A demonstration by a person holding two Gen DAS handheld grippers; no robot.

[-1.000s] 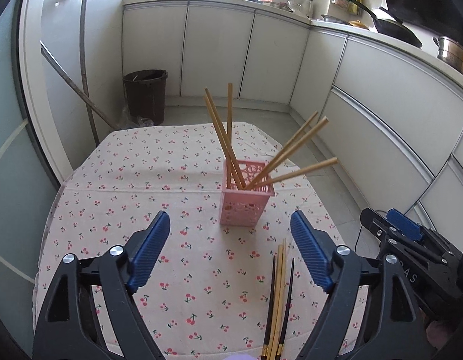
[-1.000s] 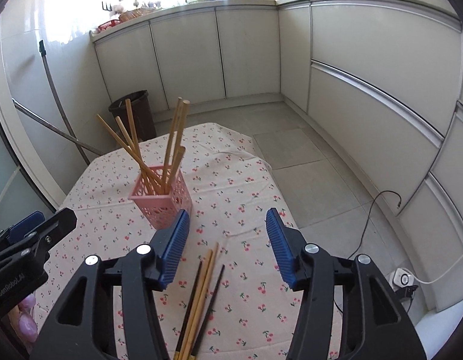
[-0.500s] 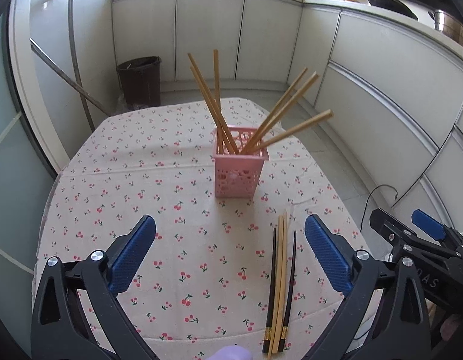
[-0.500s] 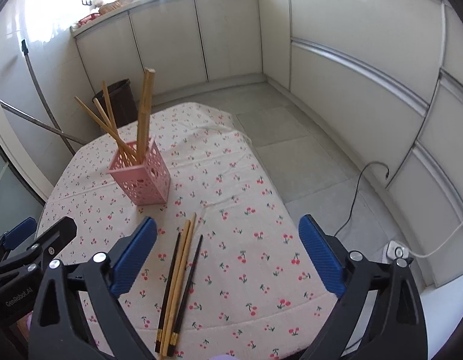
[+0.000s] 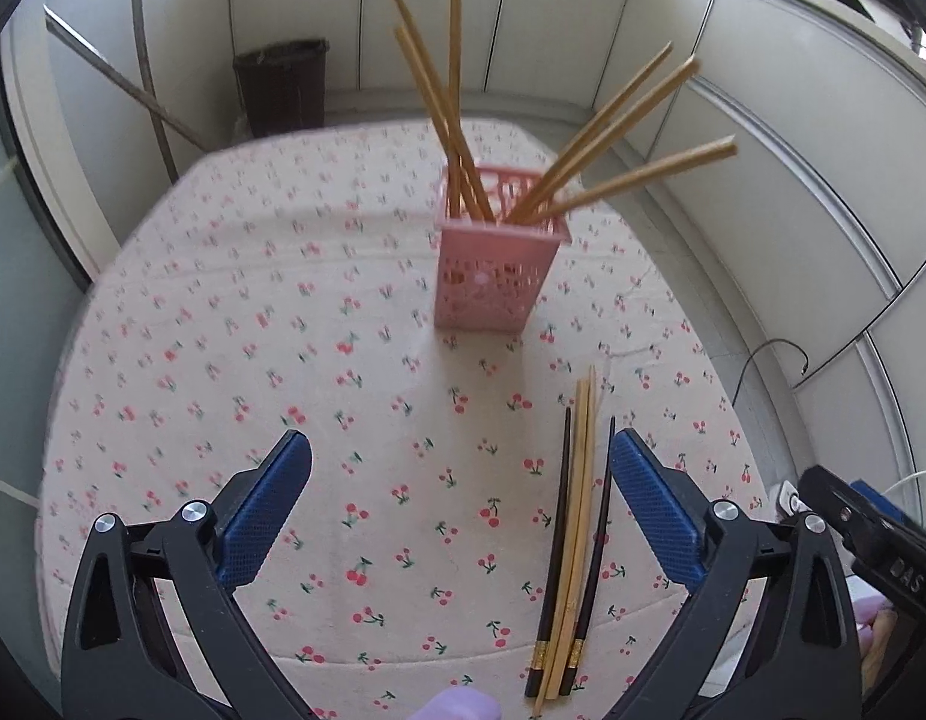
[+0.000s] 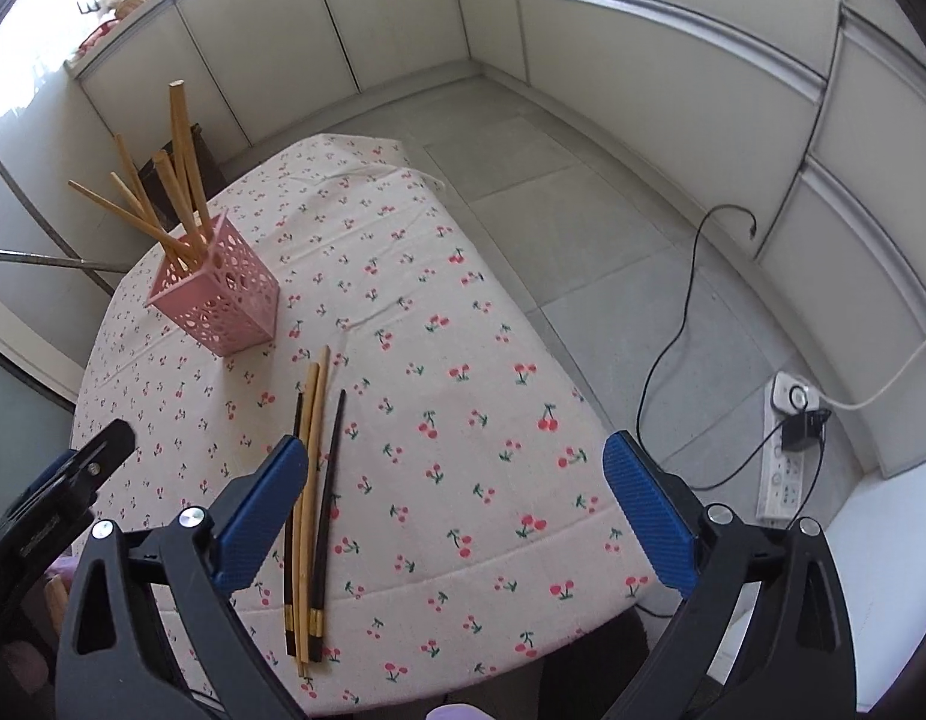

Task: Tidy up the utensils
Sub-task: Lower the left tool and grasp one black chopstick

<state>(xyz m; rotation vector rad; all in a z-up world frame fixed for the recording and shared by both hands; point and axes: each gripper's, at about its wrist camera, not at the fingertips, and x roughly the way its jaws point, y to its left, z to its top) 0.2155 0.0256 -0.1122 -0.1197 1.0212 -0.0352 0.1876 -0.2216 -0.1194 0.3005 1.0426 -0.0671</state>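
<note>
Currently, left wrist view: my left gripper (image 5: 459,501) is spread wide, empty. Pink holder (image 5: 496,276) at 12 o'clock on the tabletop (image 5: 222,330) carries six wooden chopsticks (image 5: 456,114).

Right wrist view: right gripper (image 6: 456,510) likewise wide, empty. Four loose chopsticks (image 6: 309,498), two dark and two wooden, lie at 10 o'clock. Judged over halfway; four left.

Holder (image 5: 490,276): six chopsticks (image 5: 589,138); table: four (image 5: 574,540).
</note>
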